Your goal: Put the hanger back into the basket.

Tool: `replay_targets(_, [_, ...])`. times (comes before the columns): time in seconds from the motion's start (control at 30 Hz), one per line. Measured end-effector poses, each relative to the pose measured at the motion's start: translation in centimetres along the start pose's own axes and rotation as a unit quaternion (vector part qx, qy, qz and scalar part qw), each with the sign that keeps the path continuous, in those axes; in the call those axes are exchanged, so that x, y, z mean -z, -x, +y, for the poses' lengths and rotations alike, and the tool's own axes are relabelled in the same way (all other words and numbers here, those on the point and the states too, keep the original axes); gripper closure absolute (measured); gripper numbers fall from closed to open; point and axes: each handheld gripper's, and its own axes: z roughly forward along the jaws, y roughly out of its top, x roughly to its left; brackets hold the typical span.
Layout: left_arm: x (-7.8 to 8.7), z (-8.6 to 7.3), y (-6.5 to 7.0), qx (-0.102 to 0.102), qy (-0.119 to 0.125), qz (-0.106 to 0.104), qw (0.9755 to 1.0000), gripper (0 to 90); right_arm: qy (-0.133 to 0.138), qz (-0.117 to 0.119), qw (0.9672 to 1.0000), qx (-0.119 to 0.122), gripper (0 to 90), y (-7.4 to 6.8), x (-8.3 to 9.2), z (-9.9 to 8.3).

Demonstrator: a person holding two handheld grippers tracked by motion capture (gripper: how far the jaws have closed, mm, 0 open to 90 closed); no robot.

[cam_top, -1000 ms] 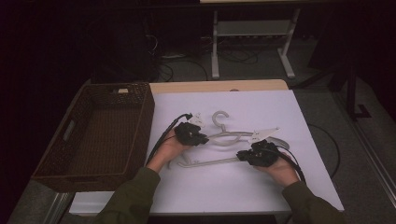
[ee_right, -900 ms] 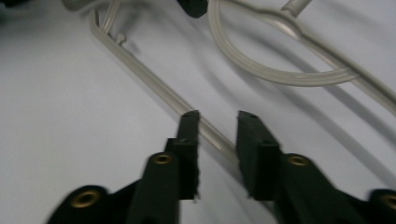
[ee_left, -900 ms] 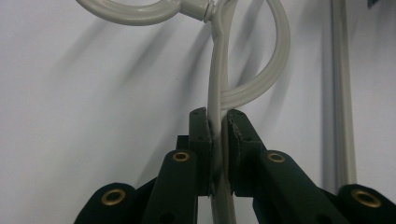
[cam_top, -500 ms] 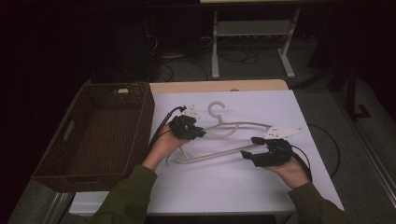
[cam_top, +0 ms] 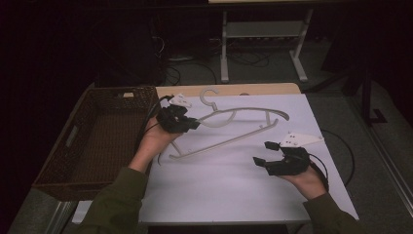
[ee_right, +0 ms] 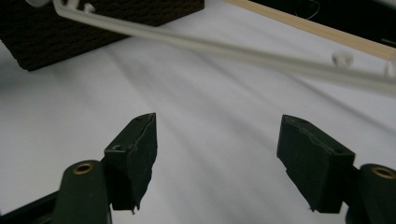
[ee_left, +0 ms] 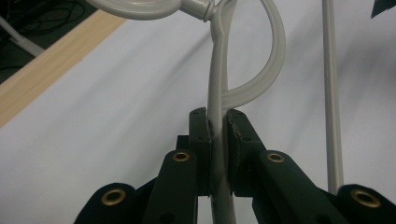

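A pale grey plastic hanger (cam_top: pixel 229 140) hangs tilted over the white table, hook end toward the far side. My left gripper (cam_top: pixel 195 124) is shut on its upper arm near the hook. In the left gripper view the pads (ee_left: pixel 204 135) of my left gripper (ee_left: pixel 219 123) pinch the thin hanger arm (ee_left: pixel 219 70). My right gripper (cam_top: pixel 264 153) sits low at the near right, apart from the hanger. Its jaws have just been opening and stand open, with nothing between them. In the right gripper view, my right gripper (ee_right: pixel 219 135) has the hanger bar (ee_right: pixel 224 46) crossing well beyond it.
A dark wicker basket (cam_top: pixel 104 141) stands empty at the table's left edge, and its corner (ee_right: pixel 93 23) appears in the right gripper view. A white sheet (cam_top: pixel 229 190) covers the table, with a wooden strip (cam_top: pixel 253 89) along the far edge. Cables and a metal stand lie on the floor behind.
My right gripper let go of the hanger's lower bar, opened and drew back to the right. My left gripper raised the hanger and carried it toward the far left.
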Motion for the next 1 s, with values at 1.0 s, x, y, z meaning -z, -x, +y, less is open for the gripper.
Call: replay_targets(1.0, [15.9, -5.5, -6.1, 0.076, 0.042, 0.097, 0.9915, 82.5, 0.012, -0.022, 0.9997, -0.006, 13.3, 0.3, -0.2, 0.1])
